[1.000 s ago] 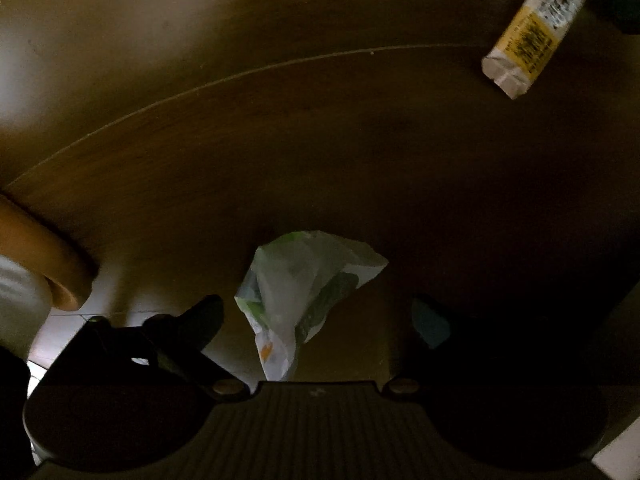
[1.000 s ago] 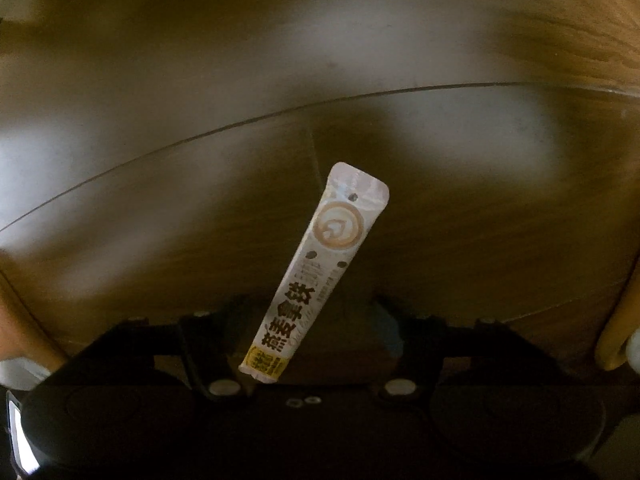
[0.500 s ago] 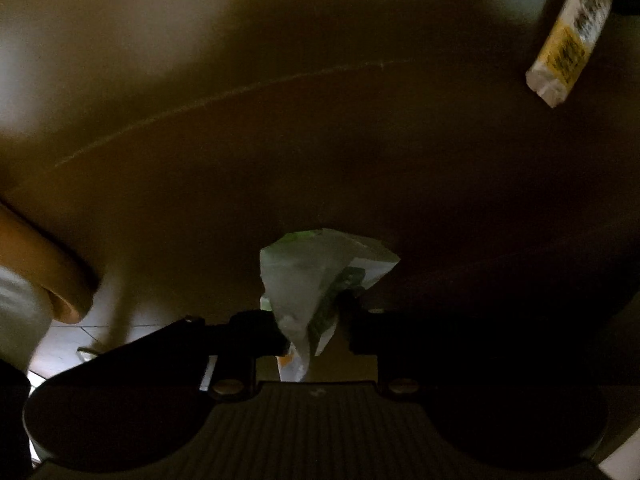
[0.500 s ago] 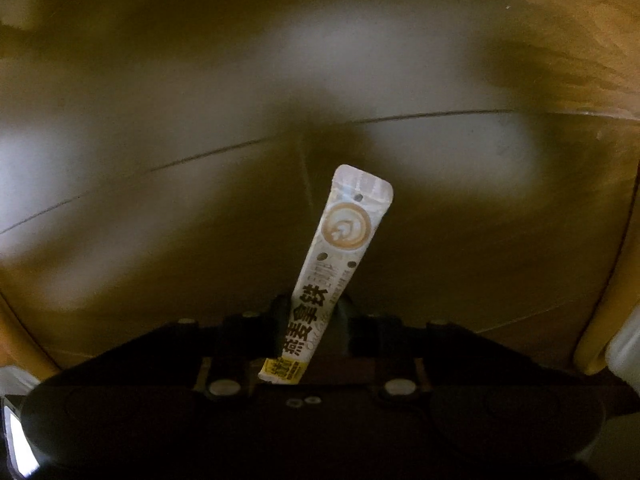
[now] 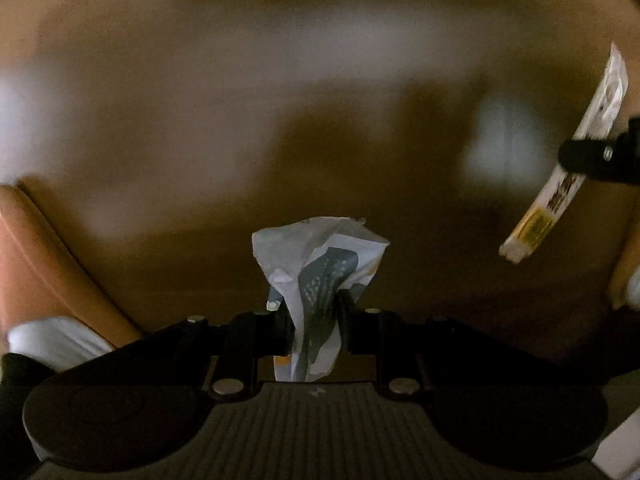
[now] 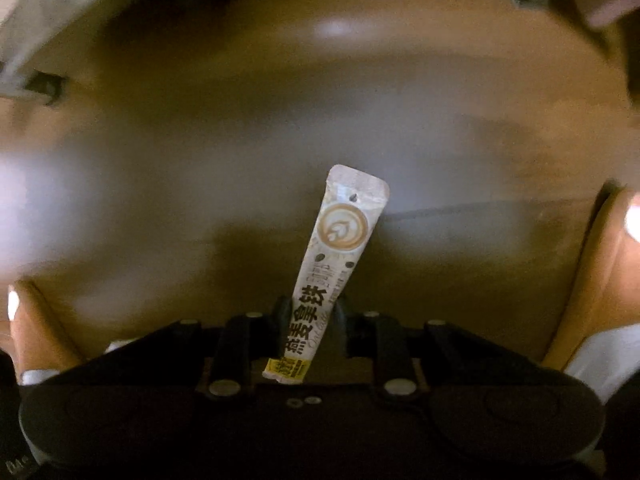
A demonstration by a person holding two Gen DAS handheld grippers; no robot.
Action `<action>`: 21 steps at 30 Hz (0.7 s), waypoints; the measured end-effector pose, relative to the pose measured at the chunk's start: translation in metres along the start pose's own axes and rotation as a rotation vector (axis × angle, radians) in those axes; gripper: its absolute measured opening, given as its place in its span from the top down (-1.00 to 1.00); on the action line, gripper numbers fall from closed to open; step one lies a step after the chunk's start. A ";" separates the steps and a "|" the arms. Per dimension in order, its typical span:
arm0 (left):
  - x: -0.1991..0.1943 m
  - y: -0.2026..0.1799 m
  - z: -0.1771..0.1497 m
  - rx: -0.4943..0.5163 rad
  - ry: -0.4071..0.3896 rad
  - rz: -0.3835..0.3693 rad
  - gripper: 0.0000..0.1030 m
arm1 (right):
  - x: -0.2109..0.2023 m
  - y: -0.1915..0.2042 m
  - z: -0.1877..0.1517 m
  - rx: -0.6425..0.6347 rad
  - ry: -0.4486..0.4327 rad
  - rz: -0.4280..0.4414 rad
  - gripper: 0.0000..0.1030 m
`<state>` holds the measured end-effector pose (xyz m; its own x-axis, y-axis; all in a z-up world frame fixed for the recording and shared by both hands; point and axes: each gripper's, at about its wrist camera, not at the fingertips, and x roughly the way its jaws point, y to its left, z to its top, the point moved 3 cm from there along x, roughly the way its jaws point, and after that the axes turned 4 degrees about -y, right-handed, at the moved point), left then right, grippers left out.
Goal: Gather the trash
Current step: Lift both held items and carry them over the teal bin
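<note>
Moved since a second ago: both grippers have been lifted off the wooden table (image 5: 200, 100), each with a piece of trash pinched in it — earlier both pieces were lying flat on the wood with the jaws wide around them.

Left gripper (image 5: 312, 312): jaws closed tight on the crumpled wrapper (image 5: 320, 264), which is squeezed between the pads, its white and grey-green top fanned out beyond the fingertips and its tail hanging back toward the camera.

Right gripper (image 6: 310, 312): jaws clamped on the lower part of the coffee stick sachet (image 6: 336, 256) — the latte-art end is pointed away, up and slightly right, and the yellow end is poked out behind the pads.

Cross-view: the same sachet is also seen at the far right of the left wrist view (image 5: 572, 168), gripped mid-length by a black finger of the right gripper.

Table: blurred and washed with pale glare in both views, clearly below the held pieces, not touching them.

Edges: tan rounded shapes at the left and right near corners can't really be identified.
</note>
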<state>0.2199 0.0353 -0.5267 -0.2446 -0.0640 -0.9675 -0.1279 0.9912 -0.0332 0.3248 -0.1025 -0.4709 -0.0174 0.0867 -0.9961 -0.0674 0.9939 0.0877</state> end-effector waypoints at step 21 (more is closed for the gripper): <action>-0.286 0.001 -0.051 -0.043 -0.644 -0.155 0.63 | -0.288 -0.005 -0.068 -0.226 -0.508 0.131 0.61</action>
<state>0.2405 0.0488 -0.2371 0.4011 -0.1103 -0.9093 -0.1571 0.9697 -0.1869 0.2628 -0.1367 -0.1835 0.4383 0.2860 -0.8521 -0.3097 0.9380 0.1556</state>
